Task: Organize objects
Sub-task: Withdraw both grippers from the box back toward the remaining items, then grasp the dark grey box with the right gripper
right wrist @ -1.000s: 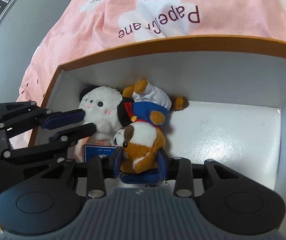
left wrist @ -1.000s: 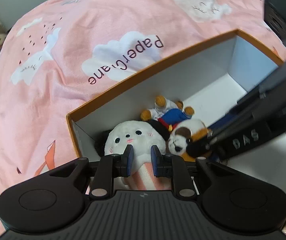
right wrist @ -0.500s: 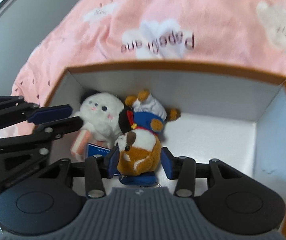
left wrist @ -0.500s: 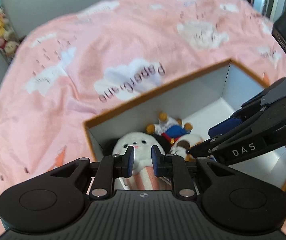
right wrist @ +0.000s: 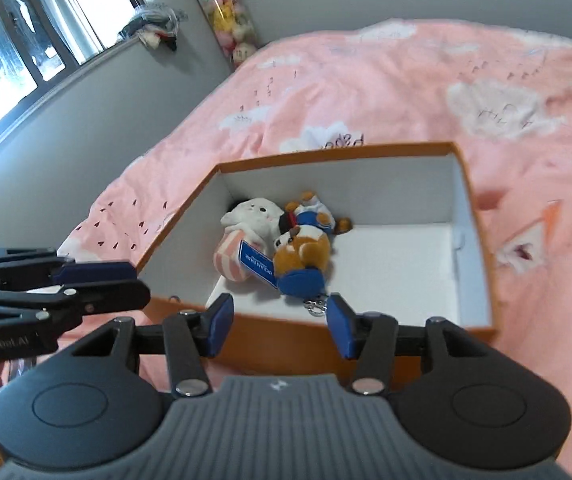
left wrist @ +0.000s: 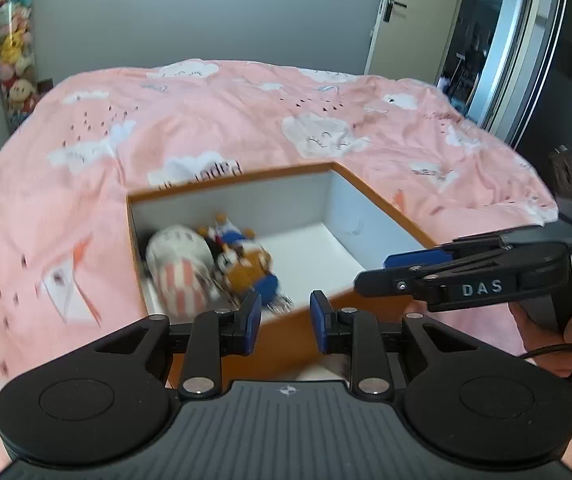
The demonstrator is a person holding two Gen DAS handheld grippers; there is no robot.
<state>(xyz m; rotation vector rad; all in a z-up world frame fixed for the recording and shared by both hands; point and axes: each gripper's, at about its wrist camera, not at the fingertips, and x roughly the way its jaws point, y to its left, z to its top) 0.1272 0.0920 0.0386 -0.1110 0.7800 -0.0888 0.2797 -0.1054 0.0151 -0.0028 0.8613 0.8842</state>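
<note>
Pink bedding with white clouds [right wrist: 386, 92] covers the bed that fills both views, and on it, just ahead of both pairs of jaws, sits an orange box [right wrist: 286, 336] with a white inside. Three plush toys lie bunched in its far-left corner as the right wrist sees it: a white plush [right wrist: 252, 216] with a striped pink body, a small figure in blue and white [right wrist: 314, 216] behind it, and a brown-and-white dog plush [right wrist: 302, 250] with a blue base, a blue tag and a key ring trailing toward the near wall. Packed into one corner like this, they leave most of the floor free, which suits tidying more things in. The left gripper [left wrist: 286, 316] has its jaws parting, narrow still, with nothing between them; the toys sit beyond and a little left of its tips. The right gripper [right wrist: 278, 328] also has its jaws opening, moderately wide and empty, the key ring lying just past them without touching. Both hang above the near rim, pointing down into the box, which reads as toys set down and let go. Motion blur smears the toys in the left view, so faces and edges are lost there. The box's near wall is partly covered by the gripper bodies, and a hand [left wrist: 546, 332] shows only at the right edge
</note>
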